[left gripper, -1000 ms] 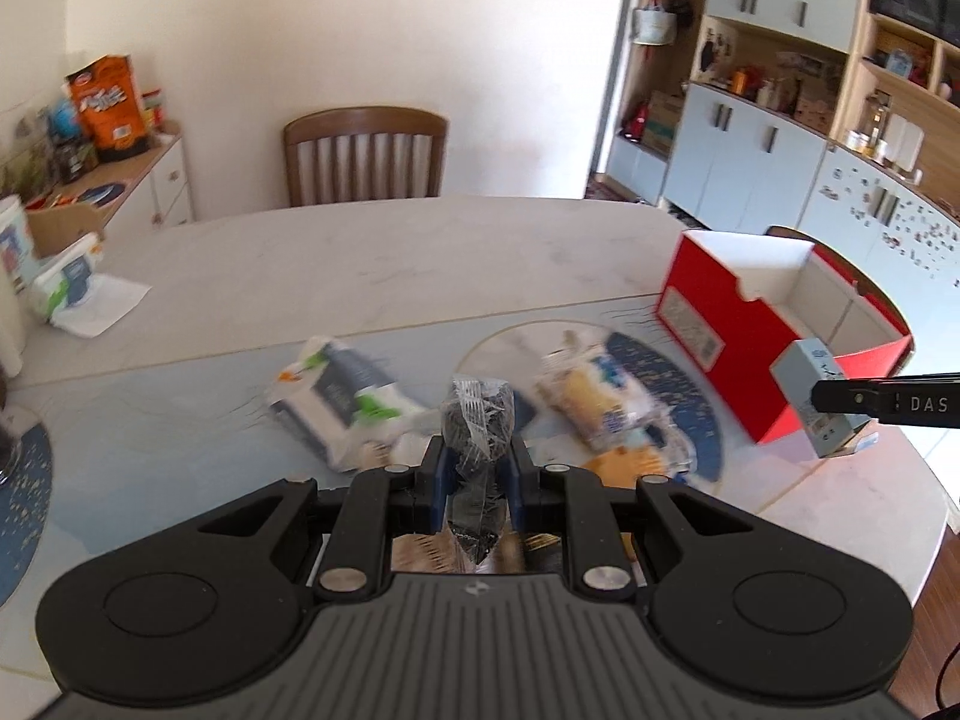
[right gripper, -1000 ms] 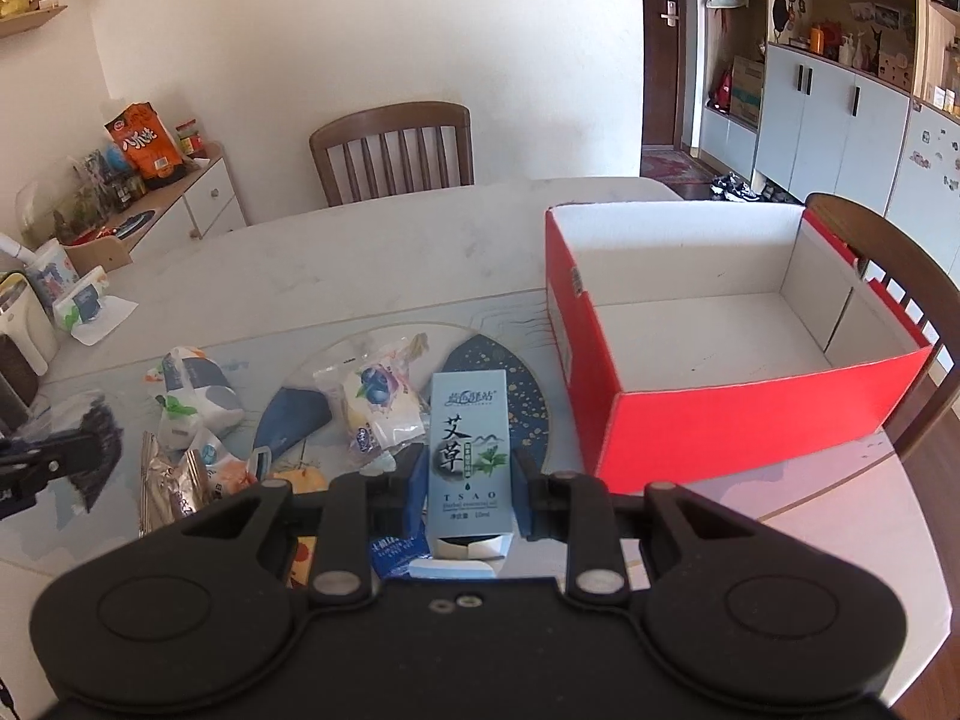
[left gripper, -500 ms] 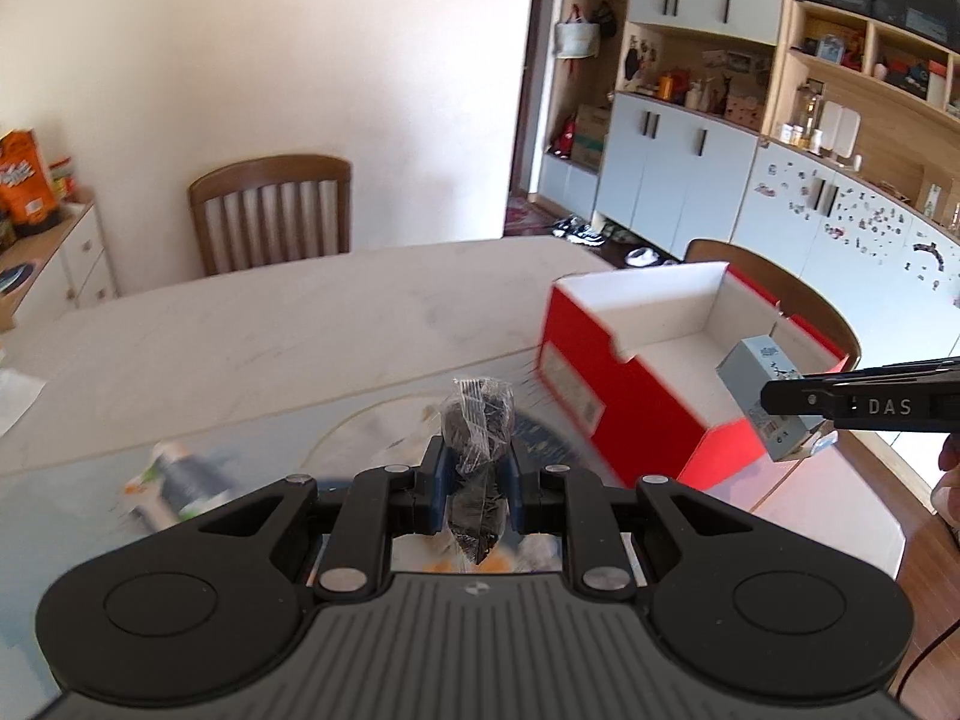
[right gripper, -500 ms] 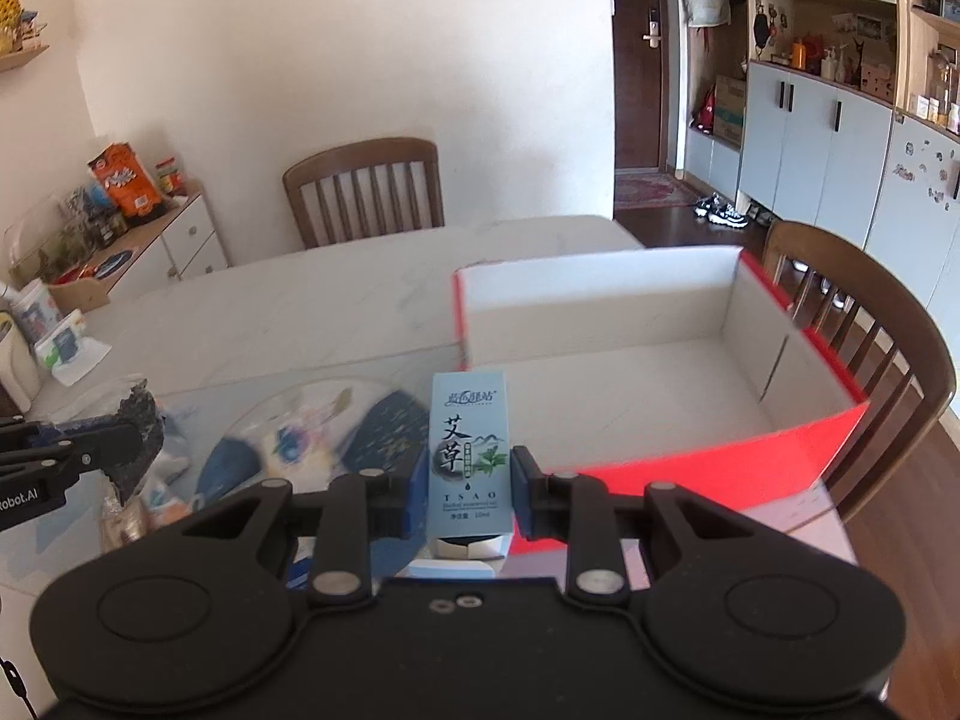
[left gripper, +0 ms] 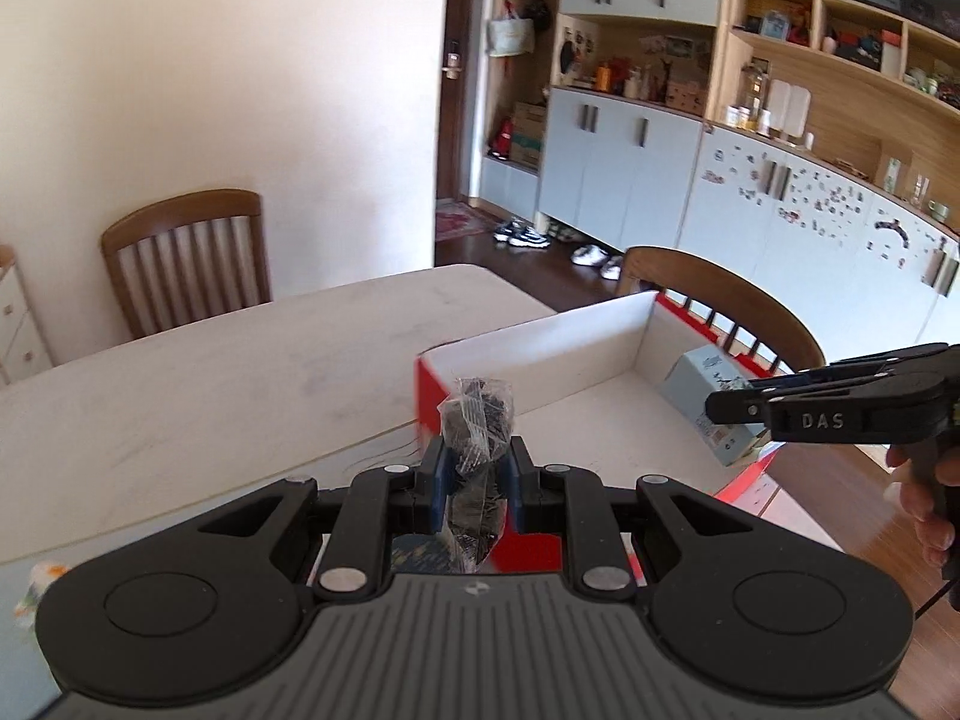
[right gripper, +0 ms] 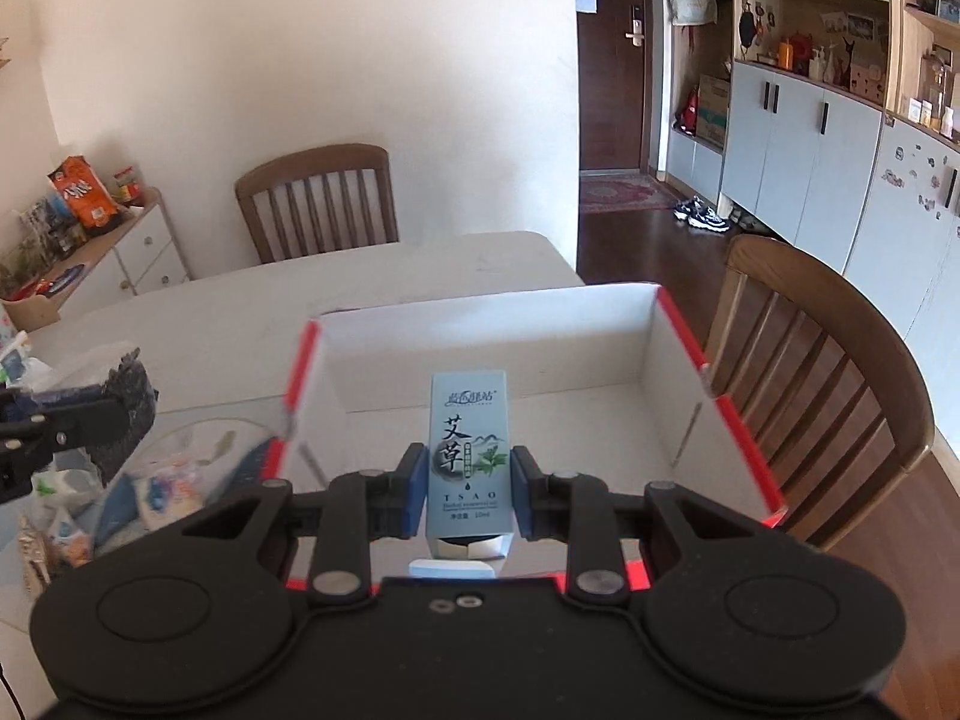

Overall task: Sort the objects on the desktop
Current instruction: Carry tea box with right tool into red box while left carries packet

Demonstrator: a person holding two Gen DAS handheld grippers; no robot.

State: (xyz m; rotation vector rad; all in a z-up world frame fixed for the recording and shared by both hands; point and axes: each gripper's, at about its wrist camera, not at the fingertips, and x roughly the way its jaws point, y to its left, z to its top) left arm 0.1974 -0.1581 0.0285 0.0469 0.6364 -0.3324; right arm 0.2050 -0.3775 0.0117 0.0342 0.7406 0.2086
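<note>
The left gripper (left gripper: 474,468) is squeezing a small dark packet (left gripper: 477,426) near the corner of the red box (right gripper: 744,420). The right gripper (right gripper: 468,492) is squeezing a blue carton (right gripper: 468,450) over the box's white inside.

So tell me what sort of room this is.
Most likely a home dining room: a pale dining table with wooden chairs, wall cupboards with cluttered shelves, and shoes by the door.

Blurred packets (right gripper: 150,492) at left edge
</note>
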